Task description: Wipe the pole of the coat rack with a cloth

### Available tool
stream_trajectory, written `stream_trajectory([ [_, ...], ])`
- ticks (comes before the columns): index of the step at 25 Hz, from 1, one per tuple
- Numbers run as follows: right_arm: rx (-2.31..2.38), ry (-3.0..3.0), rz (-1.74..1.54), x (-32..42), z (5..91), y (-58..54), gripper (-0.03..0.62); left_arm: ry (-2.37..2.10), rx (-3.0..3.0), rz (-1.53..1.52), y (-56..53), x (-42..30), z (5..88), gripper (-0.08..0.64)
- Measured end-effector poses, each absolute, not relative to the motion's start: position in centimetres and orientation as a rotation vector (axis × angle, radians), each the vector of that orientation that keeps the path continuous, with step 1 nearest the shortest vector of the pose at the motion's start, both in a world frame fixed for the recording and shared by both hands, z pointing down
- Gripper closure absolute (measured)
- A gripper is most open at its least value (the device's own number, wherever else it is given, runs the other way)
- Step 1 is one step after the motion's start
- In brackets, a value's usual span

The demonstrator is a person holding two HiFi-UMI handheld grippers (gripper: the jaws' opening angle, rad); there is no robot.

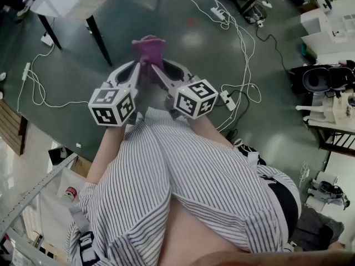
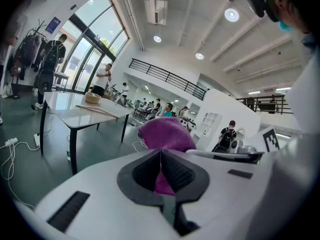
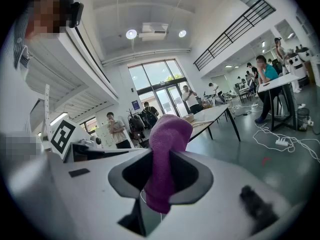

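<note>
2 holds on the purple cloth (image 1: 148,49): left gripper (image 1: 139,70) and right gripper (image 1: 157,71) both clamped; pole wiping seemingly unstarted

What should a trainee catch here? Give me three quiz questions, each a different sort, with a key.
1. True or false: the left tool is open and empty.
2. The cloth is: A green, B purple, C white.
3. Fill in: the right tool is shut on the ____.
Key: 1 false, it is shut on the cloth; 2 B; 3 cloth.
</note>
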State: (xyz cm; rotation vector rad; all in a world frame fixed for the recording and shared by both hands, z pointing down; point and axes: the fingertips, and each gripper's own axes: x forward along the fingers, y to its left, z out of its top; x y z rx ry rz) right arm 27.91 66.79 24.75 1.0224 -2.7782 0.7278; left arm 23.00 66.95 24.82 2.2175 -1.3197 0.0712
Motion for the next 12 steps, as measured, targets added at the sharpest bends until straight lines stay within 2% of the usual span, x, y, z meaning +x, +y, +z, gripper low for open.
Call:
stream_trajectory([
  [12,1.004,-2.784,0.676,27.94,24.37,66.8,0.489,-1.339,2.208,0.043,66.92,22.96,24.71,0.545],
])
